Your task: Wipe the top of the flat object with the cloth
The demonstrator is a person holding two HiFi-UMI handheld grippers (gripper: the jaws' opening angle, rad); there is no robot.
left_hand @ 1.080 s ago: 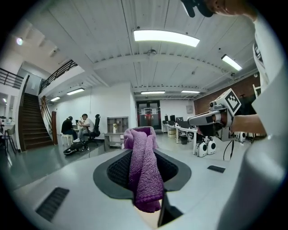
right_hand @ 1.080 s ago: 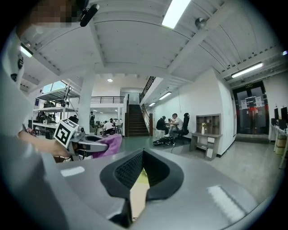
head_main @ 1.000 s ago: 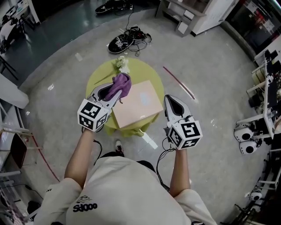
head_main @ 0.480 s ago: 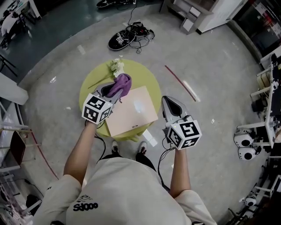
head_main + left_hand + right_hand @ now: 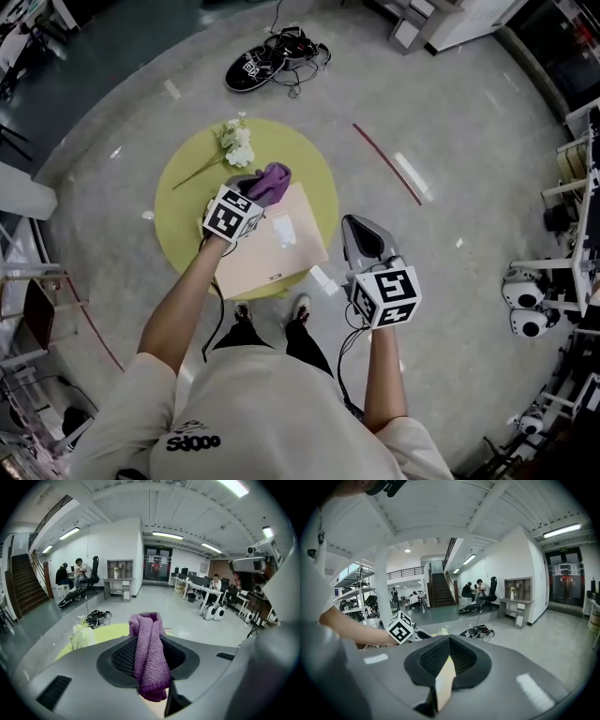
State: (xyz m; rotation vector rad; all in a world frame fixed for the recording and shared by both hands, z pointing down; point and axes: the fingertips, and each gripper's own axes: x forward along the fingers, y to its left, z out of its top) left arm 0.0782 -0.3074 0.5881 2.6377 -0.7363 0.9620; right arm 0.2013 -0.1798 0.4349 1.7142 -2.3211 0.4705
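Head view: a round yellow-green table (image 5: 178,216) sits in the upper middle of the frame, and a flat pale pink rectangular board (image 5: 281,258) lies on its lower right part, one edge reaching past the table rim toward the person. The left gripper (image 5: 255,192) is over the board's upper corner, with a purple knitted cloth (image 5: 275,178) bunched at its tip; whether the cloth presses on the board or only hangs just above it cannot be told. A sprig of white flowers (image 5: 234,145) lies on the table above, apart from the board. The right gripper (image 5: 361,234) is held off the table, just right of the board's right edge and not touching it. Left gripper view: the jaws are clamped on the cloth, which folds up between them and droops over their front. Right gripper view: the jaws are drawn together and hold nothing; a pale sliver shows in the slit beneath them. The cloth is in hand and at the board, but nearly all the top looks still unwiped, so the strokes across it remain.
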